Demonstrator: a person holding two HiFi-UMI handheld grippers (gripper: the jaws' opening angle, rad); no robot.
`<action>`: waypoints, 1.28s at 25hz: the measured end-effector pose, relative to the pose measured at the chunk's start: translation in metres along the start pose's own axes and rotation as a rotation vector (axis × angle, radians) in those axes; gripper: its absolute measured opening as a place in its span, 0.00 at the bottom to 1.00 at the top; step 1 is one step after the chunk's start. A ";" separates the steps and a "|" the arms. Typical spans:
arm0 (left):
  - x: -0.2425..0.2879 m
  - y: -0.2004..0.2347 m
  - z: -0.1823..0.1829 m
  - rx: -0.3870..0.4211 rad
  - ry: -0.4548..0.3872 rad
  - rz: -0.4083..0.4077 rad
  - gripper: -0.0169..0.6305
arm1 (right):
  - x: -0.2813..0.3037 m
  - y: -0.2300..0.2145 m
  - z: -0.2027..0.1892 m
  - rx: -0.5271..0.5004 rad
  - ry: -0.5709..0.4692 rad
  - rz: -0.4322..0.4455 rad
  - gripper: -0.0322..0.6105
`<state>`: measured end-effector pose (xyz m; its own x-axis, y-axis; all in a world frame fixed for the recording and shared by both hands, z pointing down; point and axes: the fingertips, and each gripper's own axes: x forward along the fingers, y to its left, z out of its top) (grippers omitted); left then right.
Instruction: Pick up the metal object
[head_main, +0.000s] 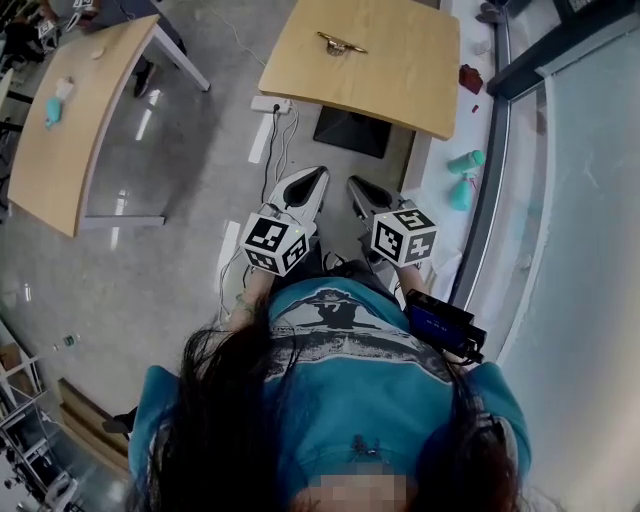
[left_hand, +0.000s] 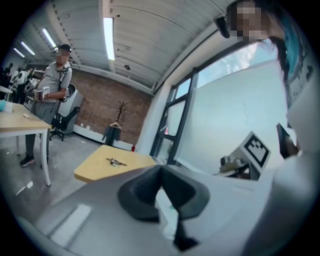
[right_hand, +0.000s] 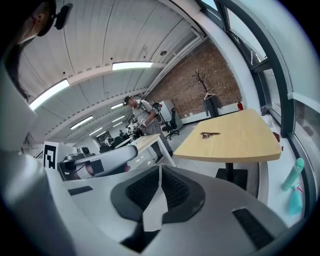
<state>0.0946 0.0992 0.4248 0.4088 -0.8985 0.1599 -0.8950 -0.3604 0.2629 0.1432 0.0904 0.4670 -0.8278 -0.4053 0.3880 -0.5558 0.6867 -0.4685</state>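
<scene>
Two pairs of tongs, both empty. The left tongs (left_hand: 161, 169) have their pads together at the tips with nothing between them. The right tongs (right_hand: 160, 169) are the same, pressed shut on nothing.

Risks, as judged:
- **Ahead of the left tongs:** a white power strip (head_main: 270, 103) lies on the floor with trailing cables. It is a likely trip or snag point on the walk in.
- **Well ahead of both tongs, nearer the right pair's line:** the metal object (head_main: 340, 44) lies flat toward the far part of a wooden table (head_main: 400, 90).
  - Pads that arrive shut would only shove it, and on that slick top a light, flat piece probably skids rather than lifts.
  - Its low profile means the pads must come close to the wood. They could scrape the top, or pinch one thin arm so the piece twists and drops.
- **Right of the right tongs:** teal bottles (head_main: 462, 195) stand by the window frame and could be knocked by a wide swing.

Materials and shapes:
- **Tongs:** bodies of smooth white plastic, a black-and-white marker cube at each rear, and dark ribbed pads that taper to a point.
- **Object:** thin, elongated and brass-toned, with small arms sticking out. Finer detail is too small to tell.
- **Table:** pale wood grain and rounded corners, on a dark flat base.
- **Bottles:** slim, probably plastic.
</scene>
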 end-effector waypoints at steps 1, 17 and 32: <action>0.006 0.012 0.006 0.006 0.000 -0.006 0.02 | 0.012 -0.001 0.007 0.002 0.000 -0.003 0.09; 0.071 0.225 0.089 0.014 0.004 -0.086 0.02 | 0.214 -0.001 0.118 0.017 -0.004 -0.068 0.09; 0.140 0.275 0.070 -0.084 0.082 -0.214 0.03 | 0.261 -0.058 0.137 0.094 0.023 -0.216 0.09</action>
<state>-0.1064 -0.1433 0.4529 0.6039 -0.7792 0.1681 -0.7698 -0.5154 0.3765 -0.0514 -0.1380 0.4869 -0.6876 -0.5222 0.5045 -0.7253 0.5259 -0.4442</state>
